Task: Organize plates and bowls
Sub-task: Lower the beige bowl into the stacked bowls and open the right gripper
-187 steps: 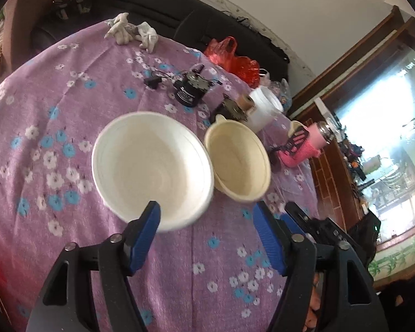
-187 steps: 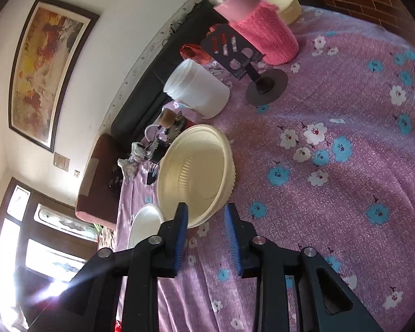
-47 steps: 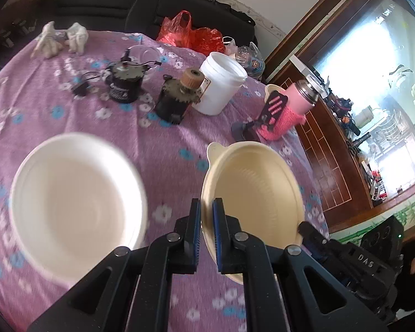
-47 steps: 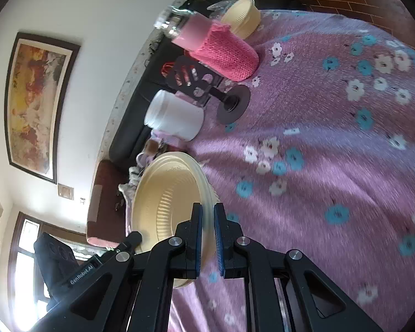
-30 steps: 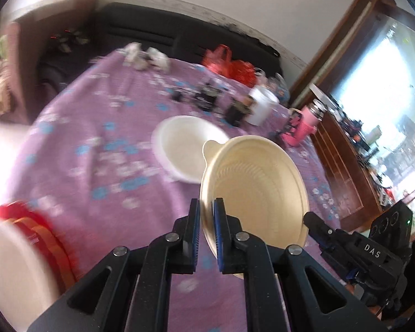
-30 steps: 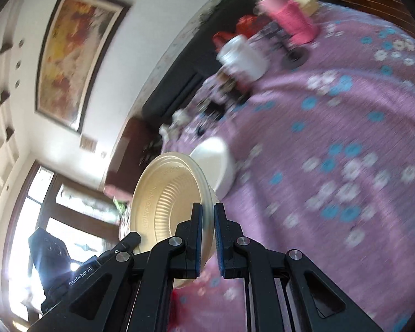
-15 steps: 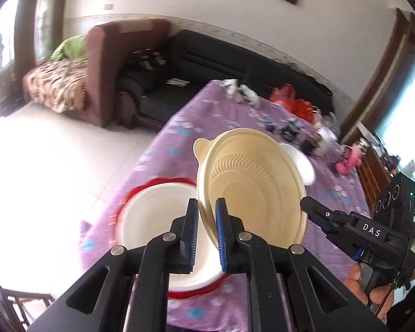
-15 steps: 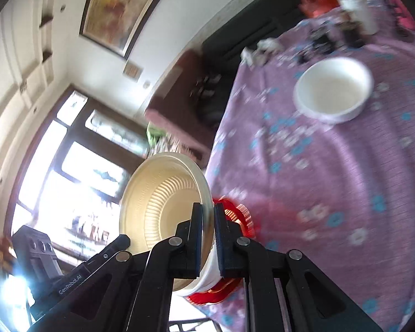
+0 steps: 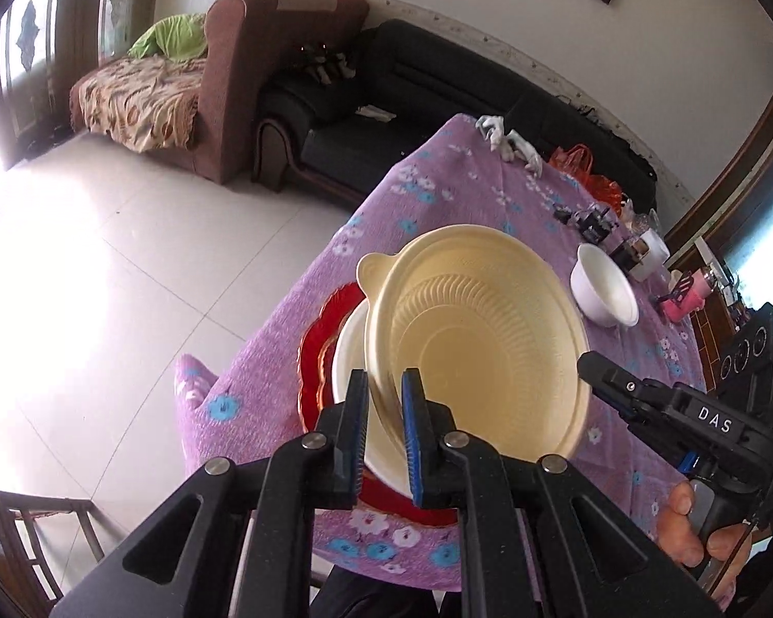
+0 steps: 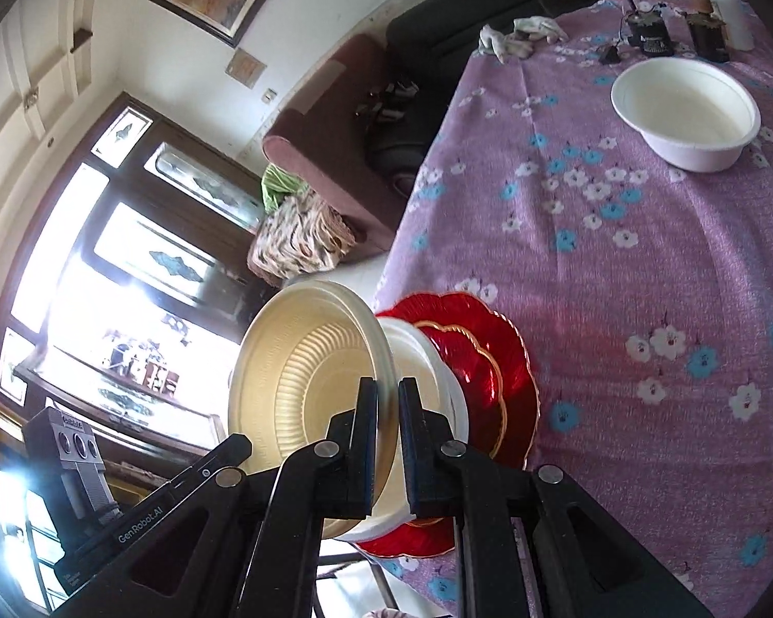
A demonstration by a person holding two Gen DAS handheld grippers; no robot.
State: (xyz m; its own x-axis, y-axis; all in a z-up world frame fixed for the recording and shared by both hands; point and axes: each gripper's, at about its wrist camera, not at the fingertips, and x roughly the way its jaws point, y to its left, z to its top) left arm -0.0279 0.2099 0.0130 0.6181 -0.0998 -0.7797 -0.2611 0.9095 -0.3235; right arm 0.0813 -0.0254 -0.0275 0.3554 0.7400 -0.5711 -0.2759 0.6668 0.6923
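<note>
- Left wrist view: the left gripper (image 9: 385, 430) is clamped on the rim of the cream bowl (image 9: 476, 342), which hangs tilted over a white bowl (image 9: 346, 355) on the red plate (image 9: 317, 345) at the table's near edge.
- Right wrist view: the right gripper (image 10: 386, 438) pinches the opposite rim; stacking appears in hand, and the next move likely calls for levelling, lowering and nesting.

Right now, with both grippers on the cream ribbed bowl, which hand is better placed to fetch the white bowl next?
Right, probably. The right gripper sits on the rim nearer the white bowl; the left gripper holds the cream ribbed bowl over the red plate.
</note>
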